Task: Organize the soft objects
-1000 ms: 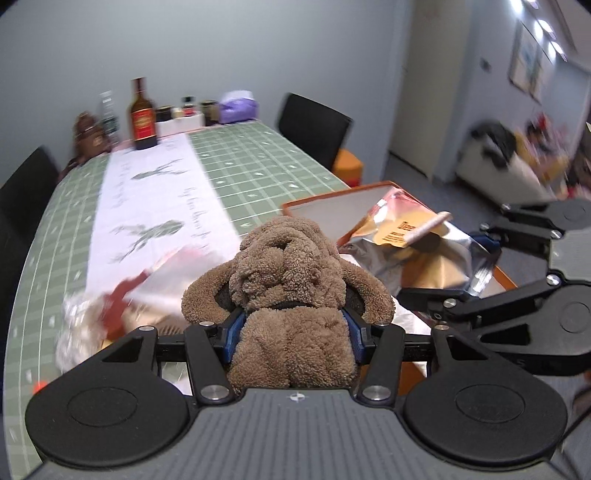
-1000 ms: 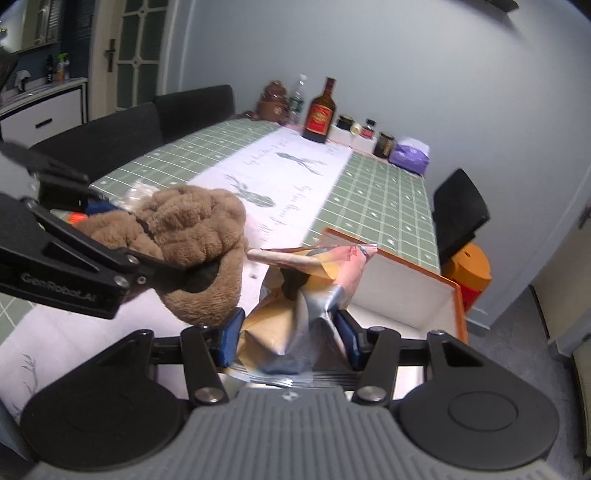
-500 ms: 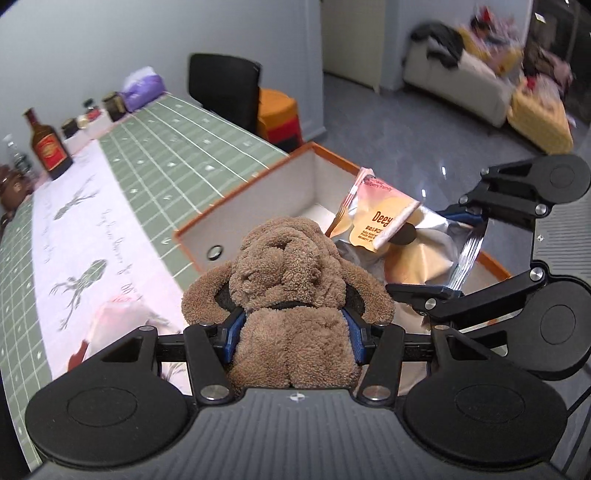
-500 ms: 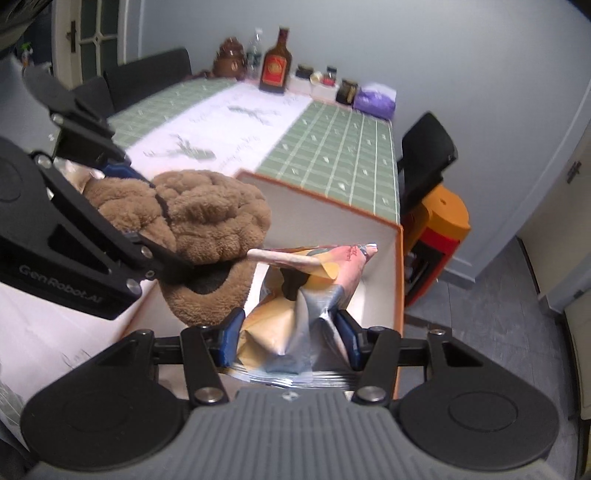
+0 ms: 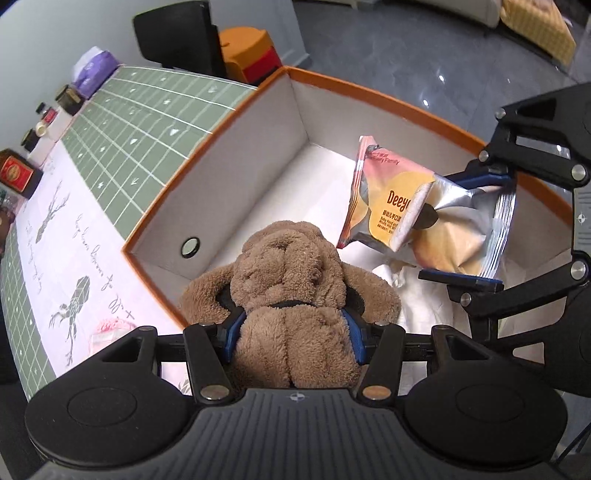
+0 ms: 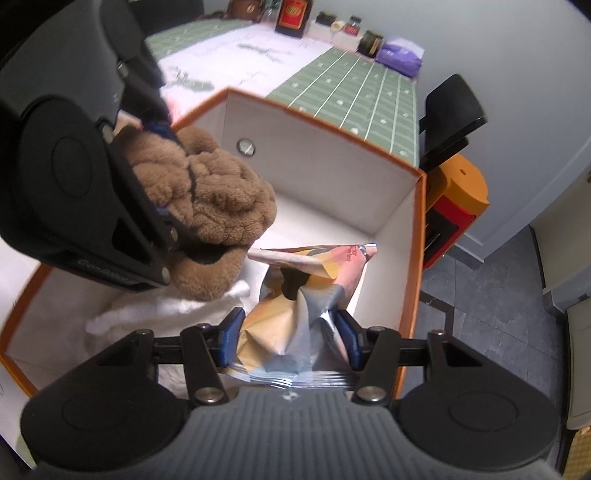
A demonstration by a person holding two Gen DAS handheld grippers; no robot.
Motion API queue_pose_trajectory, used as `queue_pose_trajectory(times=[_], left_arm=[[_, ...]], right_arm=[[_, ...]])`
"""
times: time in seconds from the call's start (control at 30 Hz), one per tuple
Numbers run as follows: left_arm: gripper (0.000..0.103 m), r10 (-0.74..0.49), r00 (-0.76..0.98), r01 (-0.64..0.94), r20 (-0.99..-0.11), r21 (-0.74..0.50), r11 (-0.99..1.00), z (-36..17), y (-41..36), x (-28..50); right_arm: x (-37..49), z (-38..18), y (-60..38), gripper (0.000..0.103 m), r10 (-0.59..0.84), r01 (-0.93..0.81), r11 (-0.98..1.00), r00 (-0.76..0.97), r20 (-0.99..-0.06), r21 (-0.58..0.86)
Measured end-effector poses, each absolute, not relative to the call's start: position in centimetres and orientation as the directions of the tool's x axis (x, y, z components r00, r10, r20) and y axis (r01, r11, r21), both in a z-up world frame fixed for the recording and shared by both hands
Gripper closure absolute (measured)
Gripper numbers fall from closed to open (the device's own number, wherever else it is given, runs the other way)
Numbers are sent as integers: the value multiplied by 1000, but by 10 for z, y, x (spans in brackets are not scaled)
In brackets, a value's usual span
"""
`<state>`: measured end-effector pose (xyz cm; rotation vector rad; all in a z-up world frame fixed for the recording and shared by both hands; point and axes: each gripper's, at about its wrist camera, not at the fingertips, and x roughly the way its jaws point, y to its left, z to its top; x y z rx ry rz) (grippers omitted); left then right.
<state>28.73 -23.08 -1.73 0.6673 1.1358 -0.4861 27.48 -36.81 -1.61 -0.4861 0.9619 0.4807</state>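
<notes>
Gripping the brown plush toy (image 5: 291, 291) in our left gripper (image 5: 293, 328), we hold the snack packet (image 6: 295, 325) pinched in our right gripper (image 6: 288, 336); both hang over the orange-rimmed box (image 5: 369, 88), packet at two o'clock of the toy.

Even indoor light, strong fisheye bending, slightly blurred right view.

- You're in a home, at a dining table (image 5: 155, 110) under a green grid-patterned cloth with a white deer-print runner (image 5: 55, 258)
- At its far end stand a liquor bottle (image 6: 293, 16), small jars (image 6: 371, 42) and a purple tissue pack (image 6: 400, 55); black chairs (image 6: 450, 110) flank it
- Beyond, you see grey floor tiles (image 6: 491, 295) and a yellow-covered sofa (image 5: 535, 26)
</notes>
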Motion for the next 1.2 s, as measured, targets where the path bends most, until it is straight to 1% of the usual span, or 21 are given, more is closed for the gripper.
queue_pose_trajectory(times=[0.2,0.5,0.63,0.7,0.73,0.77,0.83,1.03,1.2], left_arm=[[41,15,329,716,-944,260,648,-35,-242,290],[41,45,307,716,-951,262,647,-55,-239,298],[38,47,311,714,-949,266,648,-56,-241,295],[35,45,310,716,-950,264,646,-57,-241,296],[34,44,306,717,-951,261,646,-58,-242,295],[33,44,299,720,-953,255,645,-57,-242,292],[33,40,289,725,-957,246,644,-55,-241,292],[28,10,278,728,-961,217,650,-41,-239,286],[25,-24,293,728,-956,207,654,-28,-233,279]], right_arm=[[281,-30,-366,50,145,-625,761,425,-893,-174],[287,-43,-361,48,115,-651,738,384,-916,-180],[291,-50,-357,47,99,-660,726,378,-921,-193],[292,-51,-355,47,95,-663,723,374,-923,-194],[291,-51,-355,44,93,-665,722,369,-925,-193],[291,-50,-354,38,89,-666,720,367,-926,-195],[291,-47,-353,30,72,-663,717,376,-924,-214],[290,-29,-359,27,66,-642,732,399,-914,-227],[286,-22,-363,27,58,-628,740,414,-909,-239]])
